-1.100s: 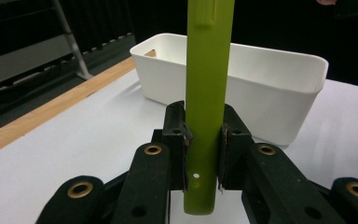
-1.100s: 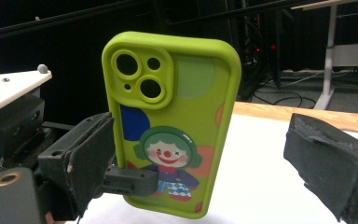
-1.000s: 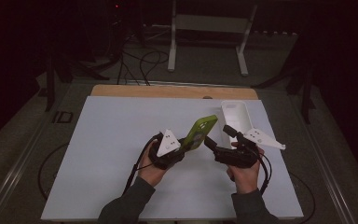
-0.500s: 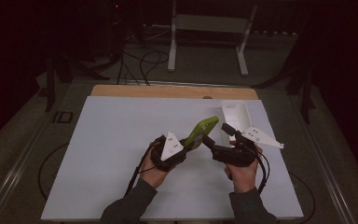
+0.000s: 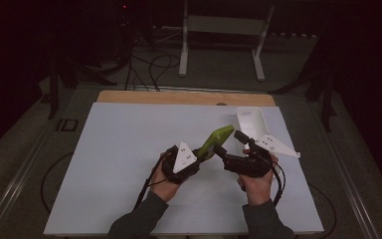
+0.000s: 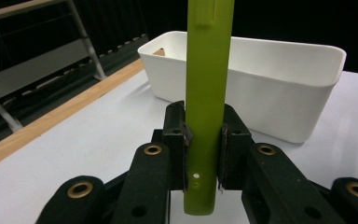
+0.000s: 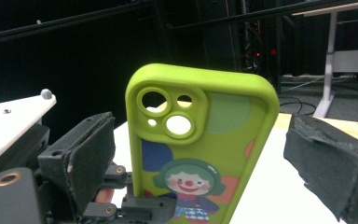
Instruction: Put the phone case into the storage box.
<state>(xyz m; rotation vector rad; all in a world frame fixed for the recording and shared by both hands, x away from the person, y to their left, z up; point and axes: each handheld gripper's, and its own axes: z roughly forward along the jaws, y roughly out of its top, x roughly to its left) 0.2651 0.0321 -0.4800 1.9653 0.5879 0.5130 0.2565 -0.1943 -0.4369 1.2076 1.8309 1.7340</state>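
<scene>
Lime-green soft phone case [image 5: 215,140] with a clown print sits right of centre in the high view, raised off the white tabletop [image 5: 119,164], tilted. Left gripper [image 6: 204,140] is clamped on the case's lower edge. Right gripper [image 7: 205,154]: pads apart, the case between them, untouched. White rectangular plastic bin [image 5: 251,122] stands just beyond, toward upper right.

My left gripper [image 5: 202,155] sits low in my left hand [image 5: 166,180], its black jaws clamped flat on both faces of the slim lime-green silicone phone case [image 5: 214,140], gripping near its lower end so the case rises between them. My right gripper [image 5: 226,143] is just beside that case in my right hand [image 5: 256,181], jaws spread wide to either side of it, pads off it. Both forearms come in side by side, sleeves dark.
</scene>
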